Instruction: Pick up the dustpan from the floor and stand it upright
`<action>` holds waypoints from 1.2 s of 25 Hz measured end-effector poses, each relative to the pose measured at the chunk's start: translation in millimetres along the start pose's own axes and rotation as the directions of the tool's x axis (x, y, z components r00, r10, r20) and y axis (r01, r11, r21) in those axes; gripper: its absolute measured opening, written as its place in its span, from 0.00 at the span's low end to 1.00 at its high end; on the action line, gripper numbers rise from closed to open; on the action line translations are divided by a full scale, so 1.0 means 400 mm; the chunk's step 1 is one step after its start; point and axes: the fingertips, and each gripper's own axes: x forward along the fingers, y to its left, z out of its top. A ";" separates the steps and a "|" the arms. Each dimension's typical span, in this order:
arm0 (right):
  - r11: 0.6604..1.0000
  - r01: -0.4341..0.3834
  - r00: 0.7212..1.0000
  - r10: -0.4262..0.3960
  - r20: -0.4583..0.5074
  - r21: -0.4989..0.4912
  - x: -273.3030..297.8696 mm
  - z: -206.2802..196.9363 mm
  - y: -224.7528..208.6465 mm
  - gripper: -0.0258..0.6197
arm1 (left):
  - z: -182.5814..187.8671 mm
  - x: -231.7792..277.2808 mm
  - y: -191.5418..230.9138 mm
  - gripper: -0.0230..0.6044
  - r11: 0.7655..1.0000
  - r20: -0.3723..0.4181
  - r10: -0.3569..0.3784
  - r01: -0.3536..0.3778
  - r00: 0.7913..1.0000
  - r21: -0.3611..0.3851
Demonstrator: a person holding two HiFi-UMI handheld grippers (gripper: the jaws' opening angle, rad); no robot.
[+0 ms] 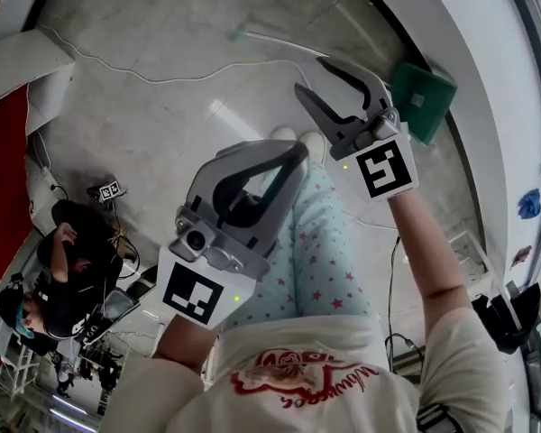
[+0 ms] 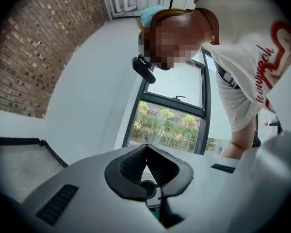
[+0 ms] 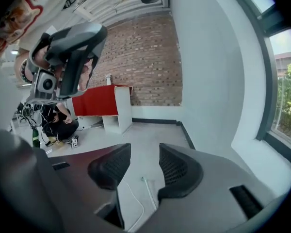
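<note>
Nearest me, the white shirt point(image 1: 298, 388) carries red script I can't read. My left gripper point(image 1: 294, 156) has its claw pressed together and empty. My right gripper point(image 1: 311, 75) has its claw spread, with only floor point(image 1: 162, 124) between. Just beyond it, the green dustpan point(image 1: 422, 99) sits at the floor's edge against the white wall point(image 1: 469, 43). A white cable point(image 1: 144, 78) crosses the floor, and a person point(image 1: 72, 269) crouches at the far left.

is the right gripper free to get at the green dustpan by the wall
Probably yes: the right gripper is open and empty, and in the head view nothing stands between it and the green dustpan close beside it.
</note>
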 end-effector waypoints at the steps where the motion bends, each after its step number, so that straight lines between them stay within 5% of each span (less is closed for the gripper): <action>1: 1.000 -0.009 1.000 0.009 -0.014 -0.002 0.022 -0.030 -0.001 0.32 | -0.021 0.003 0.011 0.07 1.000 -0.002 0.002 -0.002 1.000 -0.001; 19: 0.997 -0.074 0.976 0.066 -0.208 -0.030 0.373 -0.554 -0.029 0.36 | -0.321 -0.021 0.073 0.07 1.000 -0.053 0.012 -0.013 0.999 -0.026; 30: 0.990 -0.127 0.923 0.094 -0.374 -0.066 0.537 -0.881 -0.033 0.36 | -0.473 -0.047 0.129 0.07 0.999 -0.070 0.025 -0.027 0.997 -0.033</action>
